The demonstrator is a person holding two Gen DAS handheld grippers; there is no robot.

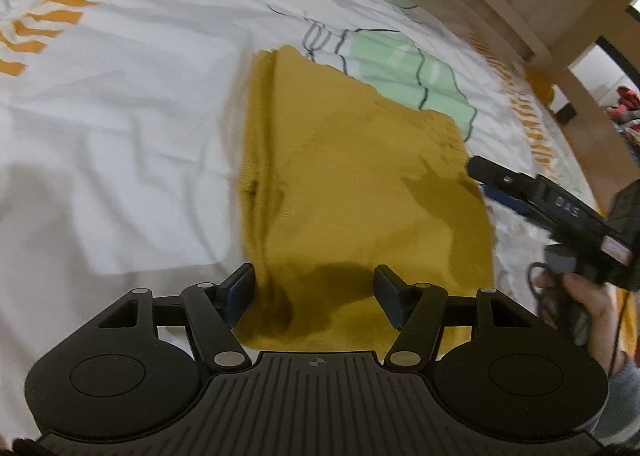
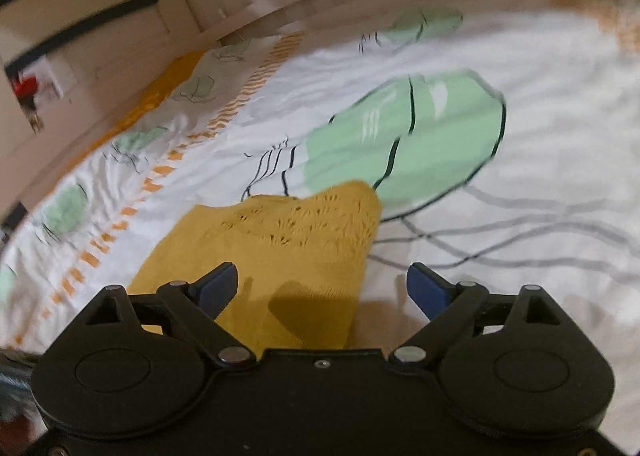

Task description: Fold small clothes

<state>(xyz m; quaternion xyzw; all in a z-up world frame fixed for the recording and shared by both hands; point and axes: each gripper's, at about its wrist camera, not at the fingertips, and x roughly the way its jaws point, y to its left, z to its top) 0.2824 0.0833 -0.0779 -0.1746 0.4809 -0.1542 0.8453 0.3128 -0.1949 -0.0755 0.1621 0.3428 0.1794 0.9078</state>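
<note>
Left hand-held gripper [image 1: 316,292] parted over seemingly folded mustard knit [image 1: 360,184], bedsheet [image 1: 120,104] beneath.

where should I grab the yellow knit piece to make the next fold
Probably the near hem of the yellow knit, approached from the near side: it lies flat on the bedspread, and the left gripper already straddles that edge with open jaws. The right gripper could take the side edge.

Left gripper [image 1: 315,292] is hovering low, angling forward and down, its two blue-padded fingers [image 1: 241,290] spread wide apart with nothing between them. Right gripper [image 2: 322,288] is likewise hanging with its fingers [image 2: 426,286] parted wide, gripping nothing. In the left wrist view it is reaching in from the right side, tip pointing leftward, the person's right hand [image 1: 582,298] wrapping its handle.
</note>
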